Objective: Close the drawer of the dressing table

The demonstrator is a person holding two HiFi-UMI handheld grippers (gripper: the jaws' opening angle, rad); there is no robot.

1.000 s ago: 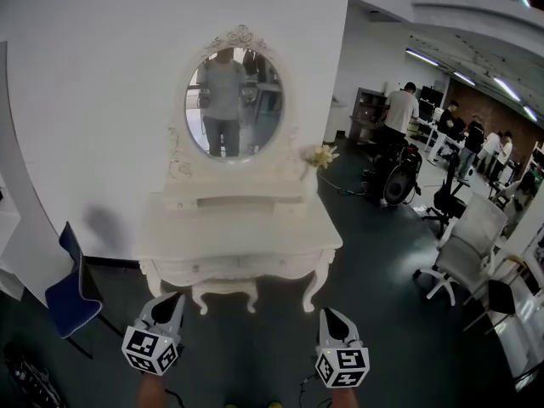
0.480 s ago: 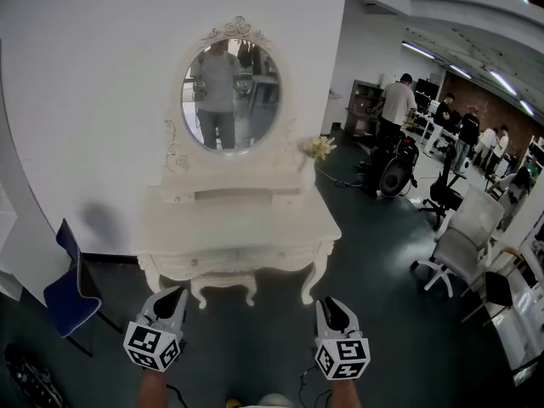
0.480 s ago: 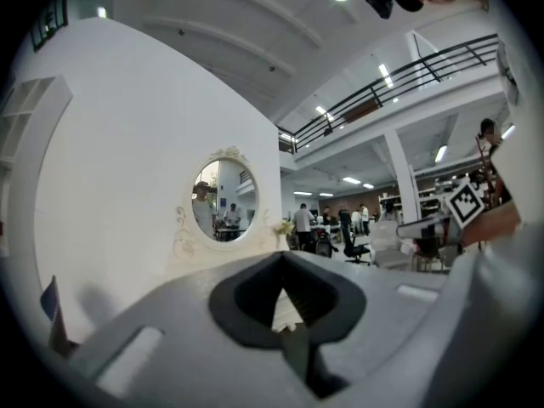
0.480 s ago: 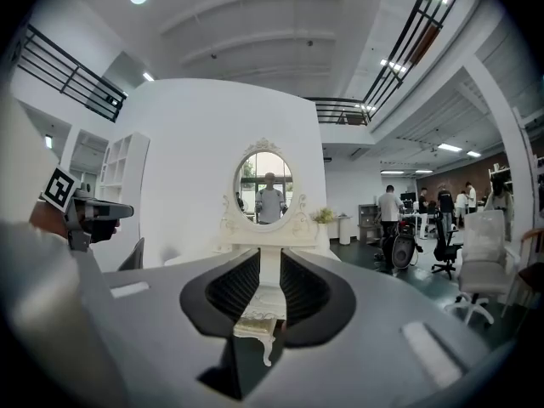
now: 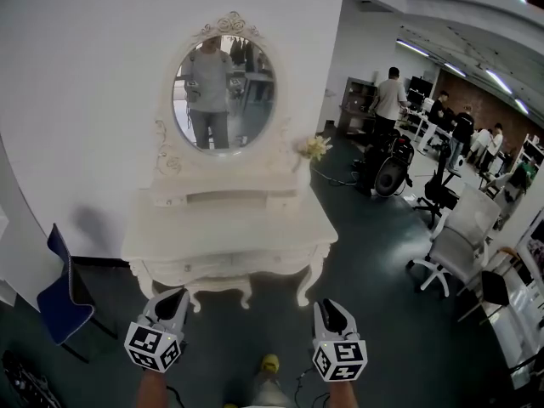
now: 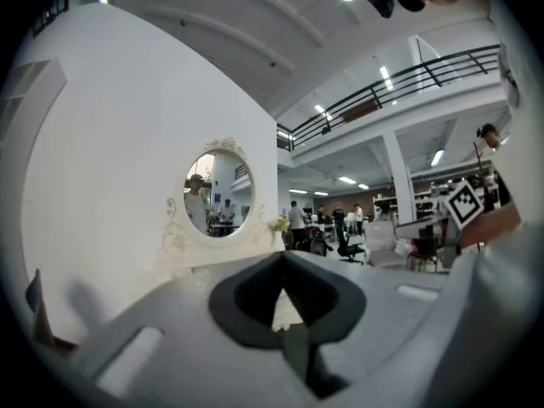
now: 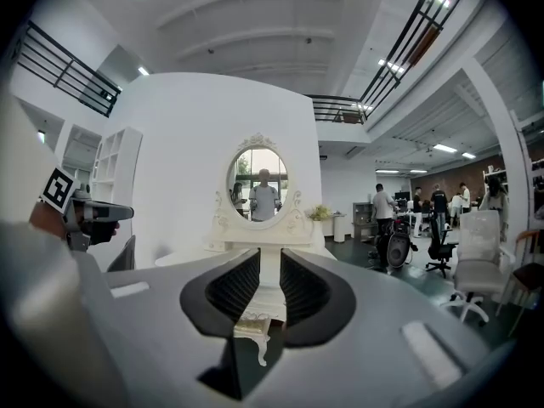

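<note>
The white dressing table (image 5: 225, 223) with its oval mirror (image 5: 223, 83) stands against the wall ahead of me. Its drawer front (image 5: 223, 268) shows under the top; I cannot tell how far it stands out. My left gripper (image 5: 176, 294) hangs short of the table's left front leg, its tips (image 6: 282, 257) together and holding nothing. My right gripper (image 5: 325, 306) hangs short of the right front leg. Its jaws (image 7: 270, 257) have just been opening and stand apart with nothing between them; the table (image 7: 265, 238) shows through the gap.
A blue chair (image 5: 59, 300) stands left of the table by the wall. A small flower bunch (image 5: 314, 147) sits at the table's back right. To the right are a black fan (image 5: 391, 175), white office chairs (image 5: 455, 249) and people (image 5: 389, 92) at desks.
The dressing table has slid slightly left in the head view, and both grippers sit a little nearer its front legs. A yellow shoe tip now shows at the bottom edge.
</note>
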